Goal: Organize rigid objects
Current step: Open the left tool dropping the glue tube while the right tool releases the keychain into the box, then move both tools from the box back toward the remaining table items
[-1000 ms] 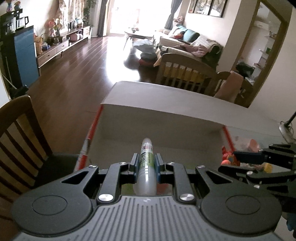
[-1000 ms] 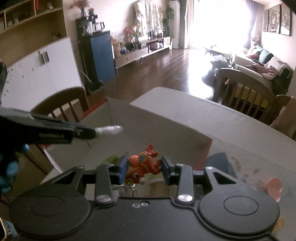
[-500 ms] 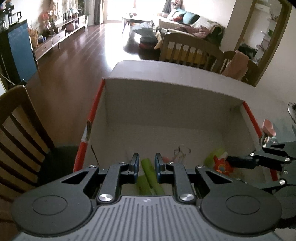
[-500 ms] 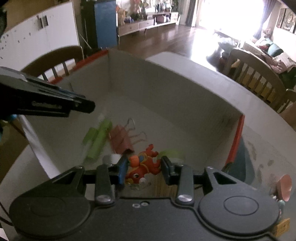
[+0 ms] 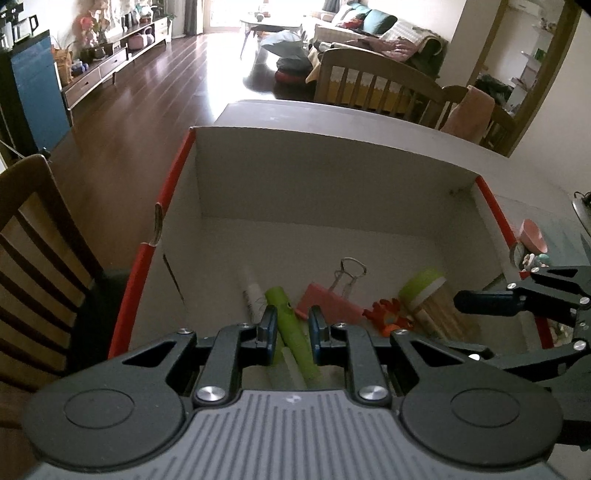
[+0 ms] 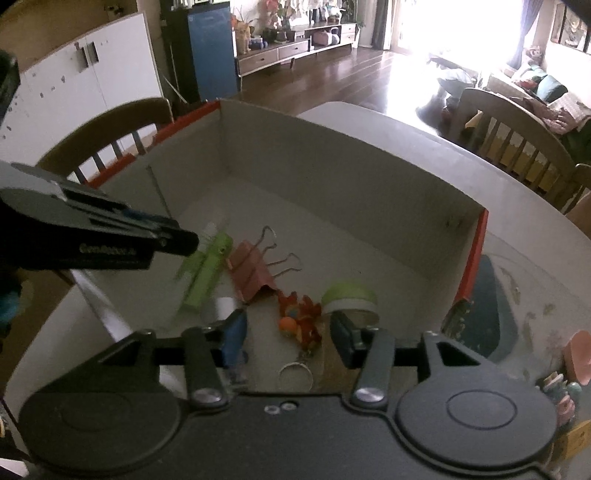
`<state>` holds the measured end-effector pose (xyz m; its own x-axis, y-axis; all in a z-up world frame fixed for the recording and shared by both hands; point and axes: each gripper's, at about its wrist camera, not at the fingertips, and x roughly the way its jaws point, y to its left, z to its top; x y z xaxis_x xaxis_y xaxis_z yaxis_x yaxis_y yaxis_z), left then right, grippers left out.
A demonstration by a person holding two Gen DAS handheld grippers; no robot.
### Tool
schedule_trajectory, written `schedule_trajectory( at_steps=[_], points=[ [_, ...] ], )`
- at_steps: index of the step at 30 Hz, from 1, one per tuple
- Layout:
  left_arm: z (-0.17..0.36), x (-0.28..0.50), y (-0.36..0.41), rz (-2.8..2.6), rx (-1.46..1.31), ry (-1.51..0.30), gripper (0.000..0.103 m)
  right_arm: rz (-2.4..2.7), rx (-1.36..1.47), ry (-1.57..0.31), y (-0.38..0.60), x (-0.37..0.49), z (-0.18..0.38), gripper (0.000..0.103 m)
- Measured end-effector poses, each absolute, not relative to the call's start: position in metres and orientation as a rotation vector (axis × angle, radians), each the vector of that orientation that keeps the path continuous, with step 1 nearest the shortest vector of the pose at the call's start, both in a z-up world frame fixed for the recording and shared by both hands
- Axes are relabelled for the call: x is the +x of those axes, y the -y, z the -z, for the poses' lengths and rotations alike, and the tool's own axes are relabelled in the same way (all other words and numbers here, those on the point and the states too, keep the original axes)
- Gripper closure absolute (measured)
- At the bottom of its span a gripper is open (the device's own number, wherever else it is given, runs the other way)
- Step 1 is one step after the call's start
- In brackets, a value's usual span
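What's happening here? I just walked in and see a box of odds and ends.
A person is sorting small items into a cardboard box using two handheld tongs. Both the left tongs and the right tongs hang open and empty over it. Inside lie a green tube, a pink binder clip and an orange toy keychain.

Home: sofa point(image 5: 373, 33), dining chairs point(image 6: 517, 140).

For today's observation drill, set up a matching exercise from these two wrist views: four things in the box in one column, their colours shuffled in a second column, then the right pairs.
Things:
1. binder clip
2. toy keychain
3. tube
4. box rim

Colours:
A. lime green
B. red
C. pink
D. orange

Pairs: 1-C, 2-D, 3-A, 4-B
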<state>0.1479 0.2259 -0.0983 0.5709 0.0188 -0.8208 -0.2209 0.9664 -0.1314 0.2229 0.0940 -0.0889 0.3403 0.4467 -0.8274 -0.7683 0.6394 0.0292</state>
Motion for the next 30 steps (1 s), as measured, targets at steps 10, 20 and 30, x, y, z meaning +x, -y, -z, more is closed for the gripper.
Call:
schedule_trajectory(
  at_steps=[10, 20, 30],
  points=[
    [0.073, 0.138, -0.211, -0.133, -0.197, -0.909, 0.085, -0.826, -0.329, -0.874, -0.069, 0.213, 0.058, 0.050],
    [0.043, 0.130, -0.192, -0.103, -0.168, -0.850, 0.085, -0.830, -0.245, -0.818, -0.040, 0.199, 0.027, 0.043],
    [0.015, 0.118, -0.160, -0.050, -0.138, -0.777, 0.085, -0.842, -0.165, -0.734, -0.007, 0.181, -0.004, 0.036]
  ],
)
